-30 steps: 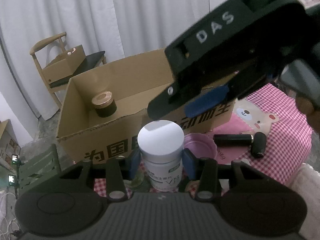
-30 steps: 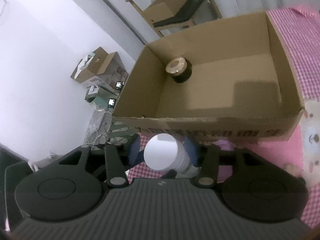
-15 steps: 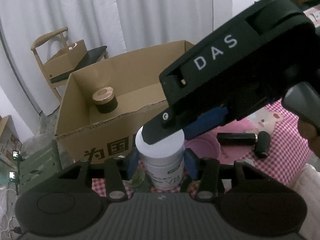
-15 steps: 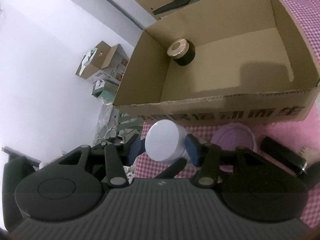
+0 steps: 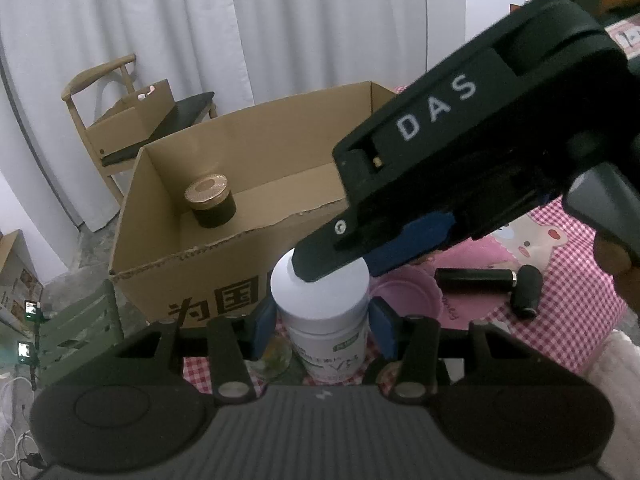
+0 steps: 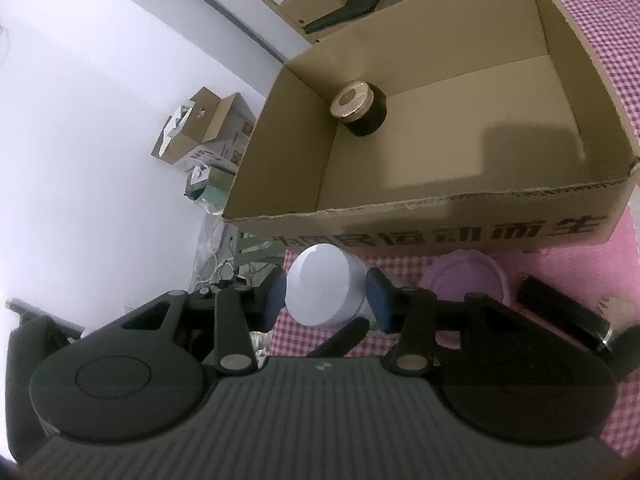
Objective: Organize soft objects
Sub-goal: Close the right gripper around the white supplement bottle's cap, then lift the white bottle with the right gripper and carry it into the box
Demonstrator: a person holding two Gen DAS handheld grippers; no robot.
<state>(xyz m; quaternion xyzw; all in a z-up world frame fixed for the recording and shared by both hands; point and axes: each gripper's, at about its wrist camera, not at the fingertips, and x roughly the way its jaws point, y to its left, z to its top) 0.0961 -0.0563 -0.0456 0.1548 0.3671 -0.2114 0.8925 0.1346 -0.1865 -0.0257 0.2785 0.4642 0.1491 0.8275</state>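
Both grippers flank the white jar (image 5: 320, 300) standing on the checked cloth (image 5: 580, 300): the left gripper (image 5: 320, 330) has just opened, pads clear; the right gripper (image 6: 326, 302) has just been closing round the lid. A glancing pinch could tip it short of the cardboard box (image 6: 440, 224) beyond.

White plastic jar (image 5: 326, 312) btwn blue pads.
Right gripper (image 5: 372, 258) overlaps lid; brown cardboard box (image 5: 256, 200) behind.

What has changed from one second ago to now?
The right gripper came down over the white plastic bottle and its jaws have just been closing on the lid, apparently gripping it. The jaws of the left gripper have just been opening, leaving a small gap. Bottle, brown cardboard box and dark round jar stayed in place.
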